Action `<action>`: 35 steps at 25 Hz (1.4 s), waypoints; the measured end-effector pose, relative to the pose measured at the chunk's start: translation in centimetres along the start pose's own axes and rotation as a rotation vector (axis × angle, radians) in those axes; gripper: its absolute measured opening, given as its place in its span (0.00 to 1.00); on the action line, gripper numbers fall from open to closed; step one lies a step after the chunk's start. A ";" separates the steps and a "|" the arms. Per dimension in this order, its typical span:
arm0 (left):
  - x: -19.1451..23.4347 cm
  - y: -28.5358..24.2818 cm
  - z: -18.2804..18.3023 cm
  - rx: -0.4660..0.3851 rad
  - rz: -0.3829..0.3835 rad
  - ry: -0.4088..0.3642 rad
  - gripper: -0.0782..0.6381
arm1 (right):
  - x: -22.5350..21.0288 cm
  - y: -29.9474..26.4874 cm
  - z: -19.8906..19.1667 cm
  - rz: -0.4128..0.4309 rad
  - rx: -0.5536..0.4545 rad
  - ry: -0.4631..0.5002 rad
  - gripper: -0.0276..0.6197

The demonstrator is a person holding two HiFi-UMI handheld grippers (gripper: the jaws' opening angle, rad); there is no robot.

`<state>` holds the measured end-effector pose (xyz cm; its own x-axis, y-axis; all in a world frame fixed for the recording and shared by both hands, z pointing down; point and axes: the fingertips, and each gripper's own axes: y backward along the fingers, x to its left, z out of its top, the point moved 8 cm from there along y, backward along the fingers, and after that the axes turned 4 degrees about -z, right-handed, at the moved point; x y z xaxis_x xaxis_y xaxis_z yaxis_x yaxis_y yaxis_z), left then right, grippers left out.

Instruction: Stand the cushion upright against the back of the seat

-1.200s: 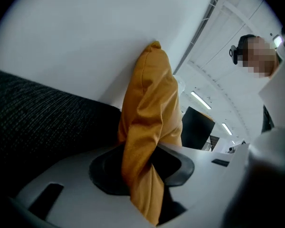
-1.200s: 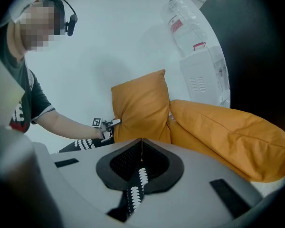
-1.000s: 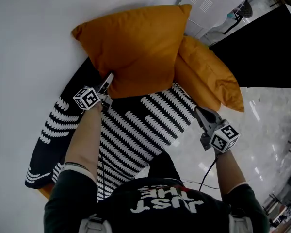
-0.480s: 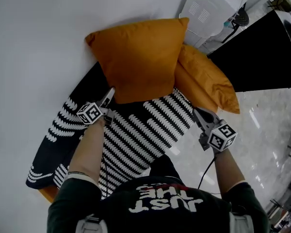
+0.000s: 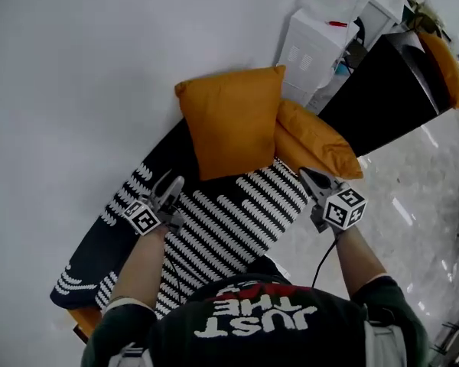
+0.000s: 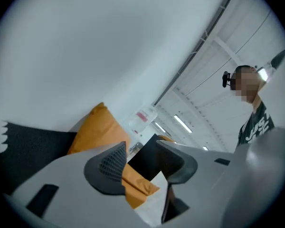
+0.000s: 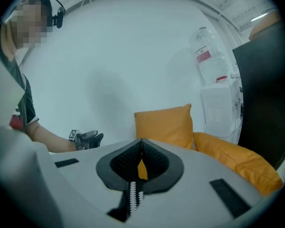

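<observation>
There's the orange cushion (image 5: 231,128), upright at the back of the striped seat (image 5: 229,222) and leaning on the white wall (image 5: 99,67), with neither gripper touching it. A second cushion (image 5: 315,140) lies against its right side. The left gripper (image 5: 171,186) hovers over the seat, fingers released, having just been closing on nothing. The right gripper (image 5: 307,174) has its fingers clenched and empty. The person's shirt (image 5: 256,319) reads "JUST THE". The bottle (image 7: 210,63) has a red label, too small to read.
</observation>
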<state>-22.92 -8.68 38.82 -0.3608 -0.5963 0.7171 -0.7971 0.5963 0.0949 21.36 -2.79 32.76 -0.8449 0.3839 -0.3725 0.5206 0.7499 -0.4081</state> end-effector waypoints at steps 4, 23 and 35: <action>-7.2 3.9 2.8 0.000 -0.062 -0.060 0.18 | 6.1 3.6 1.8 -0.012 -0.035 0.035 0.08; -27.9 21.3 5.5 0.175 -0.158 -0.308 0.14 | 26.1 18.4 -0.2 -0.133 -0.118 0.123 0.08; -31.1 19.5 3.1 0.122 -0.162 -0.296 0.14 | 24.5 22.8 -1.1 -0.127 -0.124 0.105 0.08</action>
<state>-28.73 19.83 16.26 -0.3352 -0.8182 0.4671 -0.9010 0.4233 0.0948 12.38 24.26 15.26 -0.9142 0.3317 -0.2329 0.3959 0.8538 -0.3380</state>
